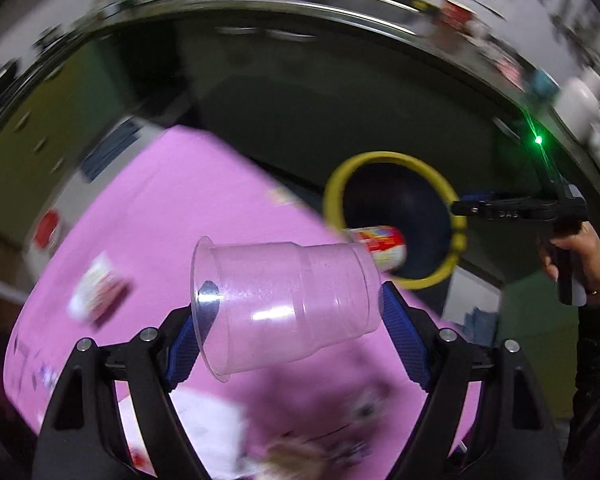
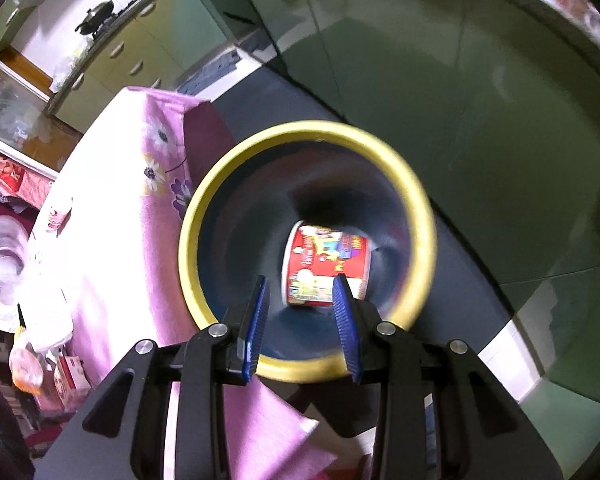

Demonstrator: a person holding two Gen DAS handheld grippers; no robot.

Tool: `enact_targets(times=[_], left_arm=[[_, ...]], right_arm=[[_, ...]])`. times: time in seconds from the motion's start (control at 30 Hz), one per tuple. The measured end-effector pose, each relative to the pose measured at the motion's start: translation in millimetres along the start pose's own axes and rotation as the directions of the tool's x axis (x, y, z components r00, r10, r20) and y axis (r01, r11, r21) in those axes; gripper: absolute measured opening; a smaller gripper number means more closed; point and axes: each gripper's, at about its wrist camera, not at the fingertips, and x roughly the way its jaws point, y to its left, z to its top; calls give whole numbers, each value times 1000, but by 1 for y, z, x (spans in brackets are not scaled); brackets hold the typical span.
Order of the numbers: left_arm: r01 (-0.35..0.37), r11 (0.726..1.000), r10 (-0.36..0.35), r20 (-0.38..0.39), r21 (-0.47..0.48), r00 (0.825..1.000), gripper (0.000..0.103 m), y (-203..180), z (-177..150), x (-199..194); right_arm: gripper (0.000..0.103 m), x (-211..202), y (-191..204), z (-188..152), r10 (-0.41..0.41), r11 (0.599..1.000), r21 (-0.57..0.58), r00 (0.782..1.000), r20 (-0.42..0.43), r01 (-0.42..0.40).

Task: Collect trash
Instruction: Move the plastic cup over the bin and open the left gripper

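My left gripper (image 1: 288,316) is shut on a clear plastic cup (image 1: 284,304), held sideways above the pink tablecloth (image 1: 172,216). A dark bin with a yellow rim (image 1: 332,188) stands on the floor beyond the table edge; a red and white food tub (image 1: 384,246) lies inside it. My right gripper (image 1: 460,208) hovers at the bin's rim. In the right wrist view my right gripper (image 2: 300,304) is open and empty right above the bin's yellow rim (image 2: 308,130), with the red tub (image 2: 326,268) at the bottom. The clear cup also shows at the far left (image 2: 2,252).
A red and white wrapper (image 1: 98,294) and white paper (image 1: 204,428) lie on the pink cloth. Green kitchen cabinets (image 2: 400,60) and a dark floor (image 2: 472,280) surround the bin. The cloth hangs down next to the bin (image 2: 168,184).
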Motion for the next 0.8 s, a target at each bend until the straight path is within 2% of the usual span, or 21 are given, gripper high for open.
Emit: enact_targets(times=[0.1,0.13,0.27,0.47,0.53,0.63,0.8], left_arm=[[29,997,-27,-29,69,999,78,-46,24,26],[43,995,-40,-39,87,998,78,-61,31,35],[53,987,-41,-76,155,996,78,-111,60,84],[42,985,-21,-125,170,992,78,-143,83,140],[48,984,-24,-143,170,989,85,-139,78,145],[58,985,-35,-141,163,989,86,-133,78,141],[98,986,-87,-86,134,993,86,-110,74,85]], right_arm=[[34,-19,-16,-13,-9,1000,2,999,34,9],[38,-23,-22,-17,-10,1000,4,999,42,10],[38,-35,-45,-34,-12,1000,16,998,60,11],[38,-38,-70,-51,-9,999,44,998,58,6],[42,-38,-76,-52,-8,999,54,998,60,5],[46,-36,-78,-51,-9,998,57,998,64,5],[46,-31,-63,-46,10,1000,9,998,54,-11]])
